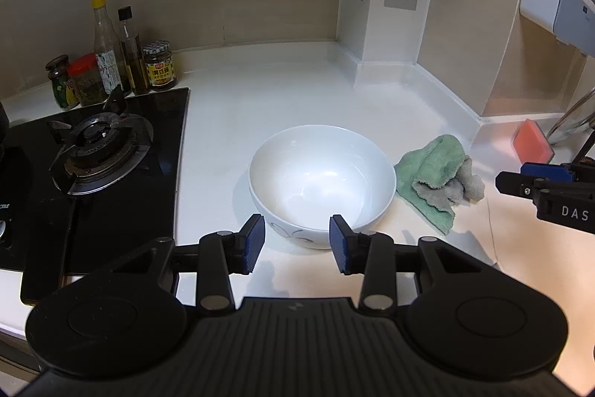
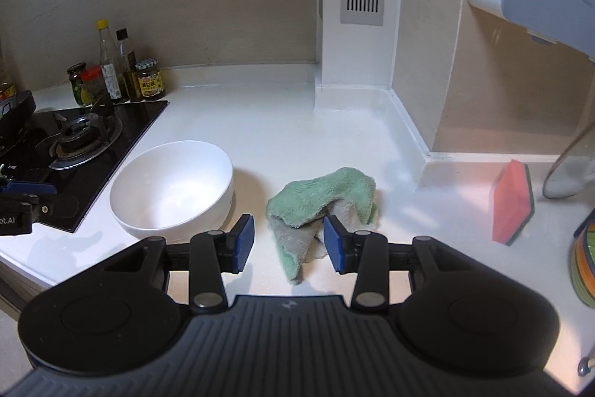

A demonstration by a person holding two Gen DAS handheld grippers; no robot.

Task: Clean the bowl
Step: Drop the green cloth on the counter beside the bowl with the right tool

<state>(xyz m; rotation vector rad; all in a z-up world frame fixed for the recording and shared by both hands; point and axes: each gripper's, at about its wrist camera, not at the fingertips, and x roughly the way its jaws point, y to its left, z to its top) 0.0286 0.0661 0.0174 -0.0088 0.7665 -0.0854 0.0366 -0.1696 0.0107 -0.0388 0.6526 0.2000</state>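
Note:
A white bowl (image 1: 321, 183) (image 2: 173, 188) stands upright on the white counter, empty inside. To its right lies a crumpled green and grey cloth (image 1: 437, 179) (image 2: 321, 201). My left gripper (image 1: 297, 244) hovers open just in front of the bowl's near wall, nothing between its blue pads. My right gripper (image 2: 289, 242) is open above the near end of the cloth, pads apart and not pressing on it. The right gripper's tip also shows at the right edge of the left wrist view (image 1: 520, 185).
A black gas hob (image 1: 100, 151) (image 2: 74, 140) lies left of the bowl, with several sauce bottles and jars (image 1: 115, 69) (image 2: 119, 77) behind it. A red sponge (image 1: 531, 146) (image 2: 511, 201) leans at the right. A white vented column (image 2: 357, 6) stands at the back wall.

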